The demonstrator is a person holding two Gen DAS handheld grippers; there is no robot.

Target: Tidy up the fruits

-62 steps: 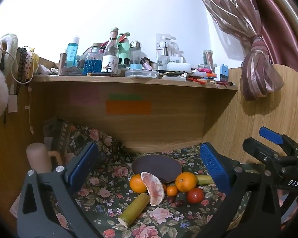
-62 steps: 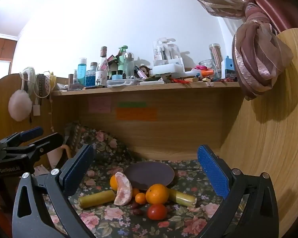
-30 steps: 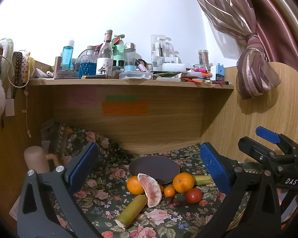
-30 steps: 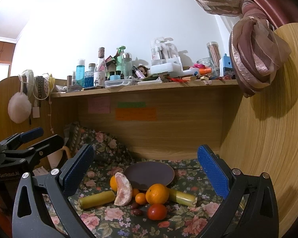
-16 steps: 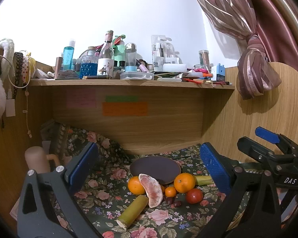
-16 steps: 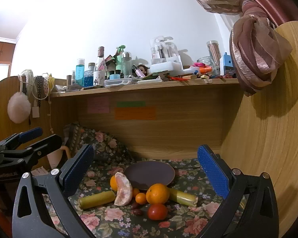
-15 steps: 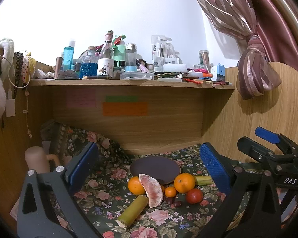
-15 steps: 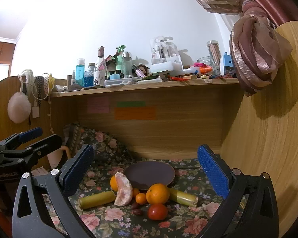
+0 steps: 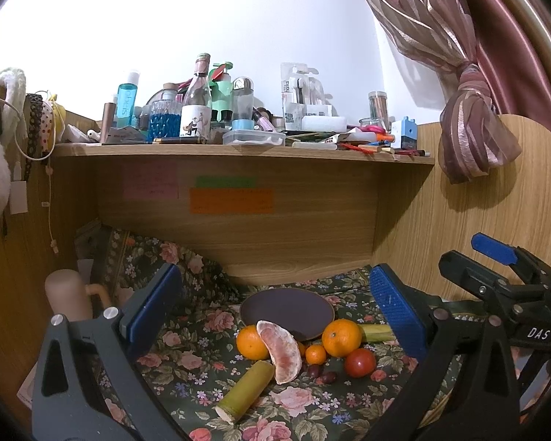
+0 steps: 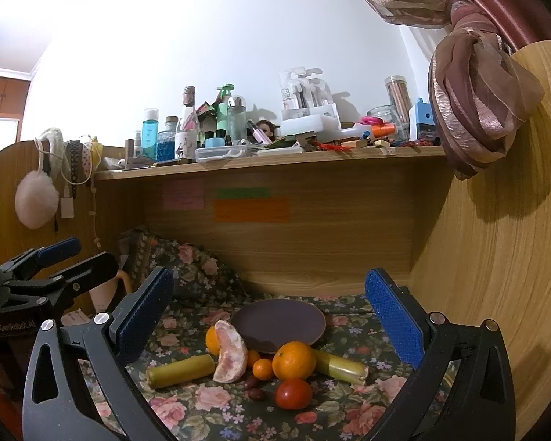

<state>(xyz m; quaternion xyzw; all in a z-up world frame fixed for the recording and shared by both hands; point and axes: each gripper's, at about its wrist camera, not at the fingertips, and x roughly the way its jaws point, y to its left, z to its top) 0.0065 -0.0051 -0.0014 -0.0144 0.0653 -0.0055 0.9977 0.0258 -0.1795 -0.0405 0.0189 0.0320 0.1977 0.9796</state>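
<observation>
While both grippers are hanging back above the flowered cloth (image 9: pixel 187 364) on the desk, the left gripper (image 9: pixel 272 301) and the right gripper (image 10: pixel 266 305) are each holding their blue pads spread wide, gripping nothing. Ahead of them the fruit is lying in a loose cluster: a pomelo wedge (image 9: pixel 281 352) leaning on an orange (image 9: pixel 249 341), a second orange (image 10: pixel 294 360), a small mandarin (image 10: pixel 262 368), a tomato (image 10: pixel 293 393), dark dates (image 10: pixel 255 389) and two sugarcane pieces (image 10: pixel 182 369). Just behind them the dark plate (image 10: pixel 279 321) is sitting bare. Nothing is being moved yet, so this looks like the approach; the next move is probably calling for one gripper to descend over a single fruit and close gently. Only the right wrist view is showing the second cane piece in full; the left wrist view is hiding most of it behind a pad.
</observation>
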